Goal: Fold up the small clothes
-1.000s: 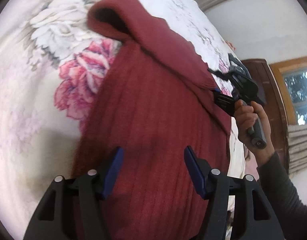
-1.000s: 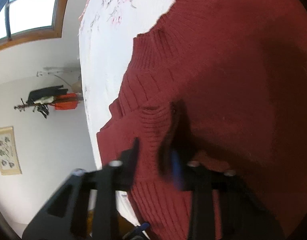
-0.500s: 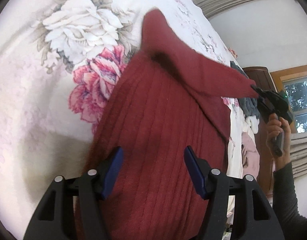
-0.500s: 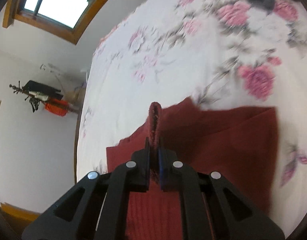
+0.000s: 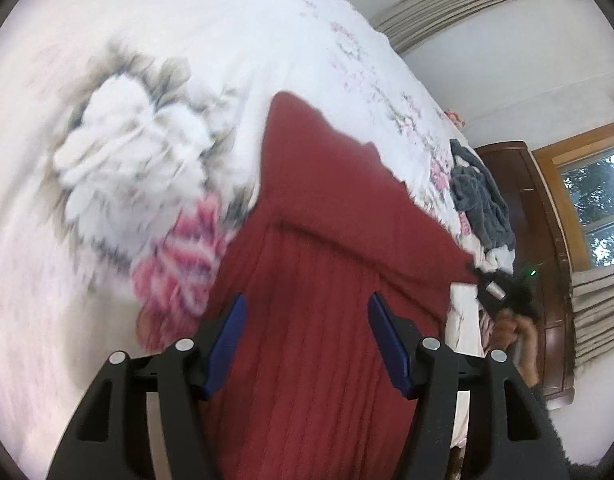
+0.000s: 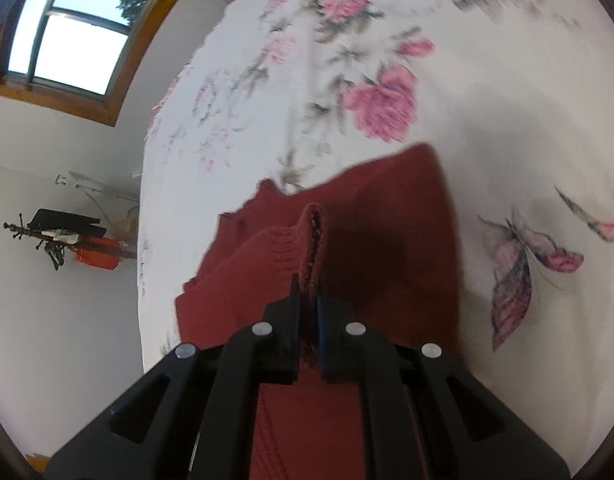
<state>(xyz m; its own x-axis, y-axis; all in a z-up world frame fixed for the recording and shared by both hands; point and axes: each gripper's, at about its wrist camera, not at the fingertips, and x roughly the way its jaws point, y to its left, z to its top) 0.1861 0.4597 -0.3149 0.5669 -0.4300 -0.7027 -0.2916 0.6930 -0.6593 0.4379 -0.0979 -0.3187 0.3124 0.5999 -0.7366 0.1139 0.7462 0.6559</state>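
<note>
A red sweater (image 5: pixel 315 320) lies on the floral bedspread (image 5: pixel 187 40), body flat, one sleeve (image 6: pixel 283 256) lifted clear of it. The right tongs (image 6: pixel 309 296) are clamped on the sleeve's ribbed cuff, jaws closed with only the knit between them. The left tongs (image 5: pixel 305 336) hang over the sweater's body with jaws spread wide, holding nothing; whether their tips touch the cloth cannot be told. Judgement: the step in hand is the sleeve fold, with the body not yet folded. The next move calls for carrying the cuff across the body and laying the sleeve flat, the left tongs pinning the body so it does not drag or bunch. A pile of grey clothes (image 5: pixel 481 200) sits further along the bed, well apart. No brand, label or writing is legible in either view.
</note>
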